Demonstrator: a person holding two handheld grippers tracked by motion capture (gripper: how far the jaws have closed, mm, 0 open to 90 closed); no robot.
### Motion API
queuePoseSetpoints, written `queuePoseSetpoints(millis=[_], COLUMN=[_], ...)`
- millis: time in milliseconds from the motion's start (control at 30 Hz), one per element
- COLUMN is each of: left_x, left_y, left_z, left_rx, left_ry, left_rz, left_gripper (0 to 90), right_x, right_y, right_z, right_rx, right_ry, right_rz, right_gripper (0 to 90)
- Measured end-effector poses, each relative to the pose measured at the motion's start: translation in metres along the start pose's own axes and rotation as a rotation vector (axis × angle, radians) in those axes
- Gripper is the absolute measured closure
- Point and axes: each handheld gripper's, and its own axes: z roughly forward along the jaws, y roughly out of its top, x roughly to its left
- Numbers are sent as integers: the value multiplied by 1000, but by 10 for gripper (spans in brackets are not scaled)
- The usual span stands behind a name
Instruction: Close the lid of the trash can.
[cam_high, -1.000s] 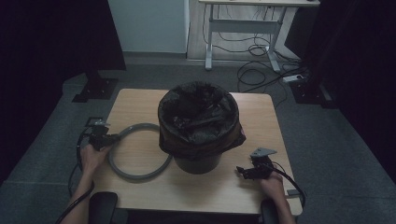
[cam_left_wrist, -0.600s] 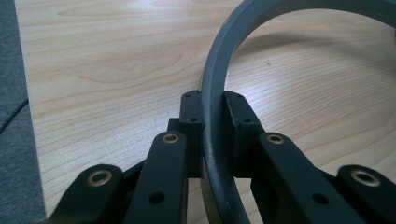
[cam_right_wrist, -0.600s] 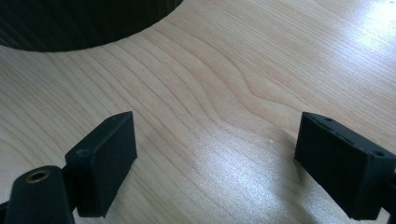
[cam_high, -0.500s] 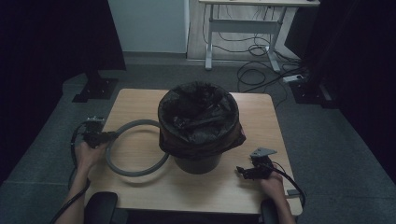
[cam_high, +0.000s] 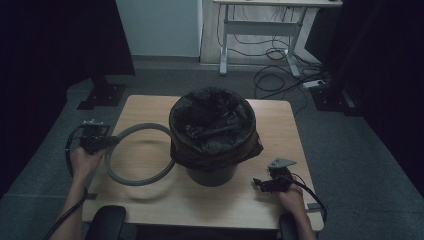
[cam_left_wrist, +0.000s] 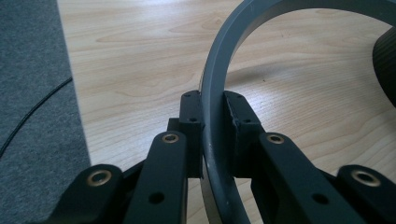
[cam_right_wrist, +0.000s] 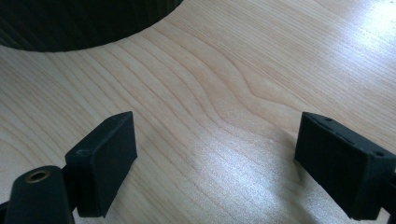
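Grey plastic ring (cam_high: 139, 154) is clamped at its left edge by the left gripper (cam_high: 102, 141); since a second ago it has been raised off the wooden table (cam_high: 280, 120), left of the bag-lined black bin (cam_high: 212, 132). Fitting over the bin rim is judged next. Right of the bin, the right gripper (cam_high: 261, 184) is held with jaws apart, empty.

- left gripper (cam_left_wrist: 212, 121): black jaws, brass-ringed screw holes, black cable
- right gripper (cam_high: 259, 183): black blocky pads, grey three-cornered plate, black cable
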Motion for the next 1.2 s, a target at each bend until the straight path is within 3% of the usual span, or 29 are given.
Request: queuePoseSetpoints(millis=[733, 1200], left_x=[10, 10], left_y=[25, 44], left_z=[-44, -70], left_rx=[18, 21], left_ry=[24, 7], left_rz=[-28, -41], left_gripper=[783, 783], right_x=[0, 0], right_y=[0, 0], right_z=[0, 0], right_rx=[2, 2], right_ry=[0, 0], right_rz=[0, 0], right_gripper=[118, 118])
